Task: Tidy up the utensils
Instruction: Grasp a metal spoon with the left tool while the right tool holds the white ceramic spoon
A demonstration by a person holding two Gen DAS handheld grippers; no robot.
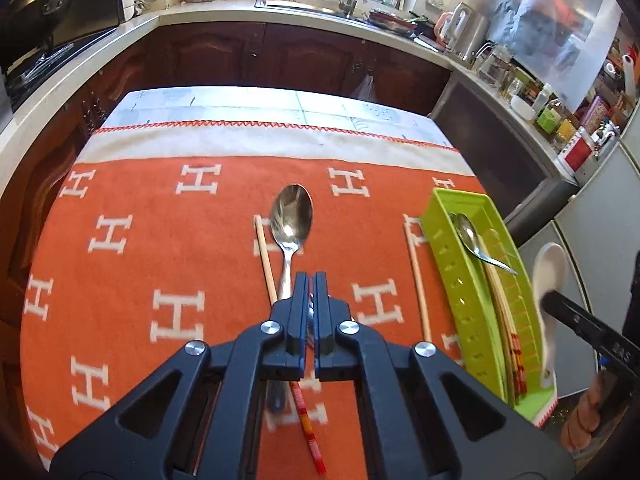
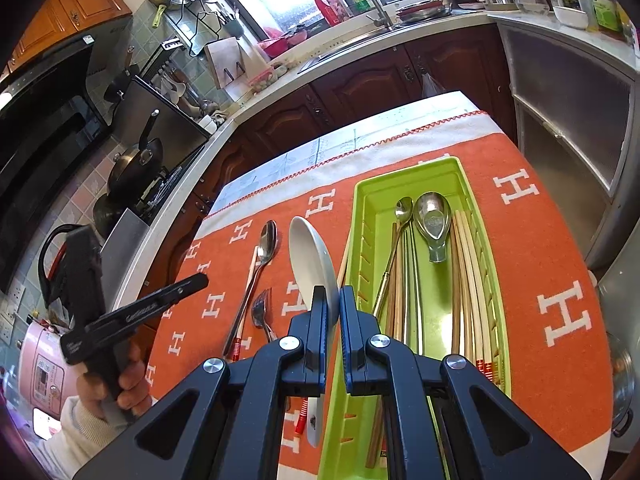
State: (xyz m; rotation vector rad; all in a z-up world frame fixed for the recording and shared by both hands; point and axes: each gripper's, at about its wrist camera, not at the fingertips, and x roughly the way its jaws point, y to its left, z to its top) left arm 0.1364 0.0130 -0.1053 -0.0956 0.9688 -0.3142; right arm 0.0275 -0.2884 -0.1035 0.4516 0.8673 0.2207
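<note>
- Gripping white ceramic spoon (image 2: 310,256): right tongs (image 2: 333,300) clenched on its handle, just left of green tray (image 2: 486,216).
- Left tongs (image 1: 309,280) shut tight, empty; steel spoon (image 1: 291,216) on orange cloth (image 1: 160,220) of worktop, underneath/ahead.

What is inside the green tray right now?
The green tray holds two metal spoons, several chopsticks and a thin metal handle. Its near end is hidden behind the right gripper.

Left gripper (image 1: 308,280) and right gripper (image 2: 333,300) fingers clamped.
</note>
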